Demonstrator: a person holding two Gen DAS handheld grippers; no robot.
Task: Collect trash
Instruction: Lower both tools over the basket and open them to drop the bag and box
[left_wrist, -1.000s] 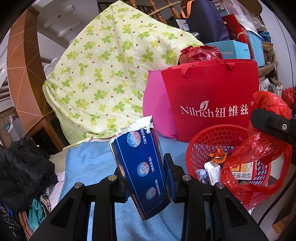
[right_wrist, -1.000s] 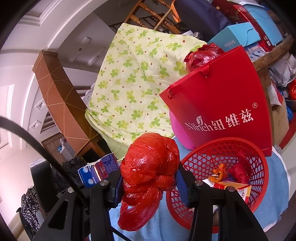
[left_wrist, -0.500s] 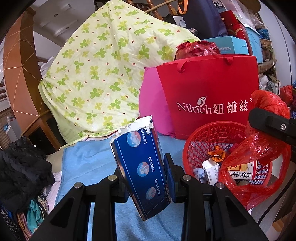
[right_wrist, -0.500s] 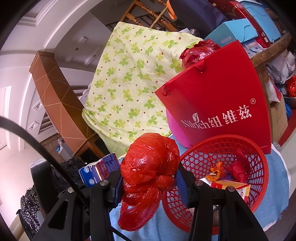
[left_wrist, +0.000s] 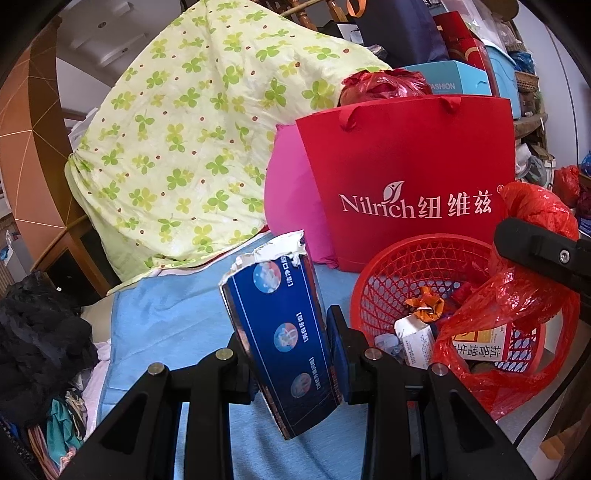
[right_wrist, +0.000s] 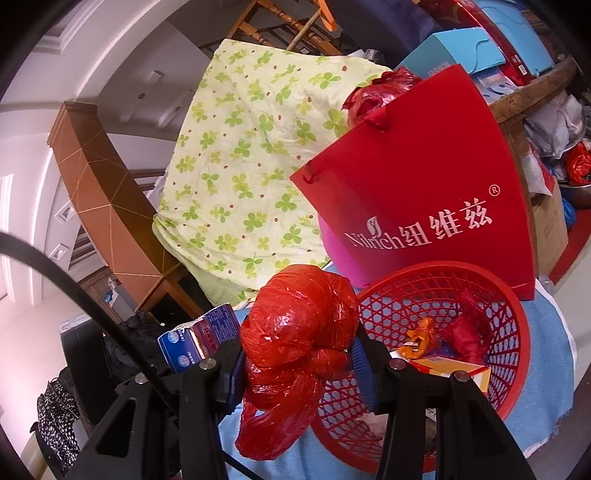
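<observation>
Two tools pinching blue carton & red bag over blue-clothed table, cluttered rm.

Bright, sharp — fisheye-warped edges.

The red plastic bag drapes over the red basket's near side, hiding part of a yellow carton inside, while the red Nilrich bag covers most of the pink cushion behind.
</observation>
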